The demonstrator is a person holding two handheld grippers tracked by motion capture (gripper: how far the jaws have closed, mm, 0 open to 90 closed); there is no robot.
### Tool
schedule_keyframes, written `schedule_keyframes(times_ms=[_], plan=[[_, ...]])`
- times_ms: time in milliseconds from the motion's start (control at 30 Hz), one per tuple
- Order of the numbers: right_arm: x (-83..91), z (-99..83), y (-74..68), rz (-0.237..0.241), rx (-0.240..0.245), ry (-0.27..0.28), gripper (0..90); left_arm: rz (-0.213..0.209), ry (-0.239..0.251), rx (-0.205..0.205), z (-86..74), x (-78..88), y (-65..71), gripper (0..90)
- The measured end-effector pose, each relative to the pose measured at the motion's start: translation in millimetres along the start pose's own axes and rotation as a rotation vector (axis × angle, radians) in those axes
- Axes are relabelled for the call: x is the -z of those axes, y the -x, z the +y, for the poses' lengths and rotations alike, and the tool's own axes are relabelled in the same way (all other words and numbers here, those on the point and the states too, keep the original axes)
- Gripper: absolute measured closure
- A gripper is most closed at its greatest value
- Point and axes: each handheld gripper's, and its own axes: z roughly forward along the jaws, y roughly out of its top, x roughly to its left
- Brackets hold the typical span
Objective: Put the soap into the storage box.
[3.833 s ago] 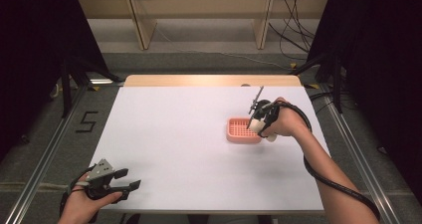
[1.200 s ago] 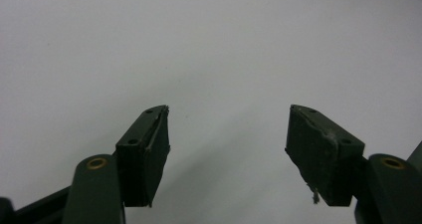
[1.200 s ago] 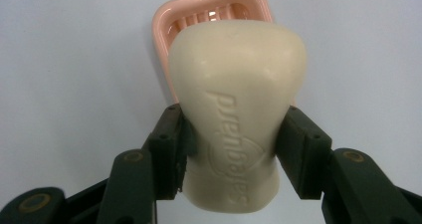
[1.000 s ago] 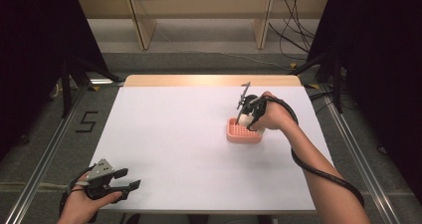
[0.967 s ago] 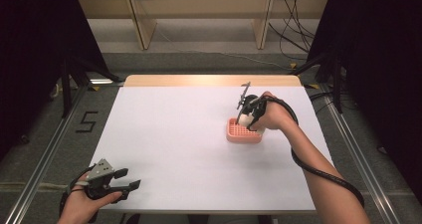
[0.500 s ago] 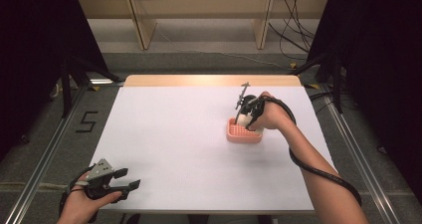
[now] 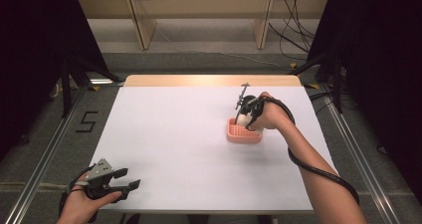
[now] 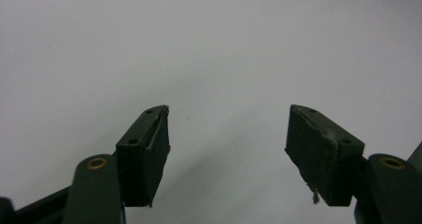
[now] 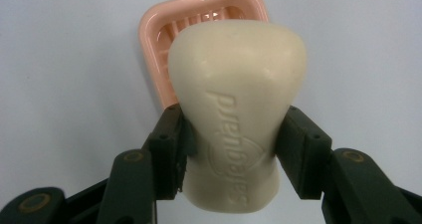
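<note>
The right gripper view shows the right gripper (image 9: 229, 149) clamping the cream soap bar (image 9: 234, 104) by its narrow waist, probably for a firm grip, just above the pink soap dish (image 9: 154, 45); the left gripper (image 7: 119, 184) rests open at the near left.

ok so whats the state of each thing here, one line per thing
soap bar: clamped at its narrow waist between the jaws, held above the dish, not lying in it
soap dish: pink, upright on the table, nothing in it
right gripper: shut on the soap bar
left gripper: open, nothing between the jaws, at the table's near left corner
table: white, flat
</note>
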Motion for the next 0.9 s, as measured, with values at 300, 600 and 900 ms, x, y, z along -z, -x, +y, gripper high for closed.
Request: schedule_keyframes(times_ms=[300, 600, 900], plan=[[-2.1, 0.9, 1.7, -0.007, 0.018, 0.001, 50.5, 0.000, 0.002, -0.007, 0.2, 0.0, -0.4, 33.1], [-5.6, 4.3, 0.5, -0.006, 0.018, -0.005, 50.4, 0.006, 0.002, -0.018, 0.1, 0.3, -1.1, 33.1], [-9.2, 6.5, 0.4, -0.005, 0.033, -0.005, 50.4, 0.005, 0.002, -0.015, 0.1, 0.3, -1.2, 33.0]])
